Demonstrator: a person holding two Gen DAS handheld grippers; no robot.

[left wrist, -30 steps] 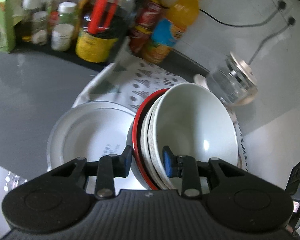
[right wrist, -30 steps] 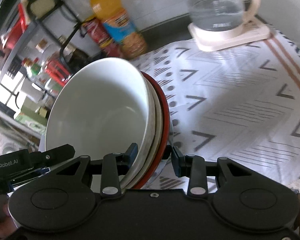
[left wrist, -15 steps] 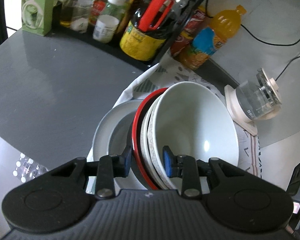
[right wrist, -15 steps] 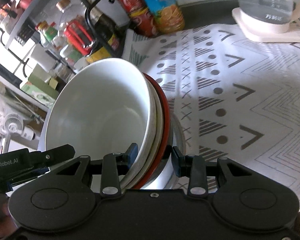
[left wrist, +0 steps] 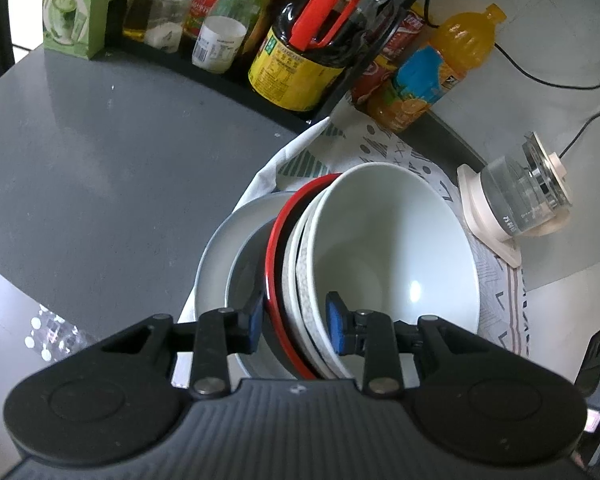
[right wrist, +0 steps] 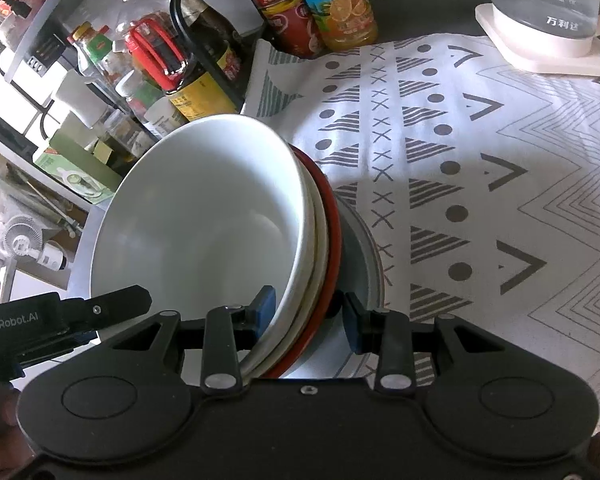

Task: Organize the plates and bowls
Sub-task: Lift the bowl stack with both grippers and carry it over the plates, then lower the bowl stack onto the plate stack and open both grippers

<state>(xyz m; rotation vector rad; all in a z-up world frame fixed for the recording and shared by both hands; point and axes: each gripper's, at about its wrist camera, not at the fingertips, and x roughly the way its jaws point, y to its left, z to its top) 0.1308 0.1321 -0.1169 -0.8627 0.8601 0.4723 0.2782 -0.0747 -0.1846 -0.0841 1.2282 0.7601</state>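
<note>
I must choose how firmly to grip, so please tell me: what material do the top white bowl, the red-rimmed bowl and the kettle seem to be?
White bowl: probably glazed ceramic; smooth, glossy, with a bright highlight inside.
Red-rimmed bowl: perhaps lacquered plastic or melamine; thin glossy red rim, black inside. Uncertain.
Kettle: clear glass body, apparently; you see through it. Its cream base looks like plastic.
</note>
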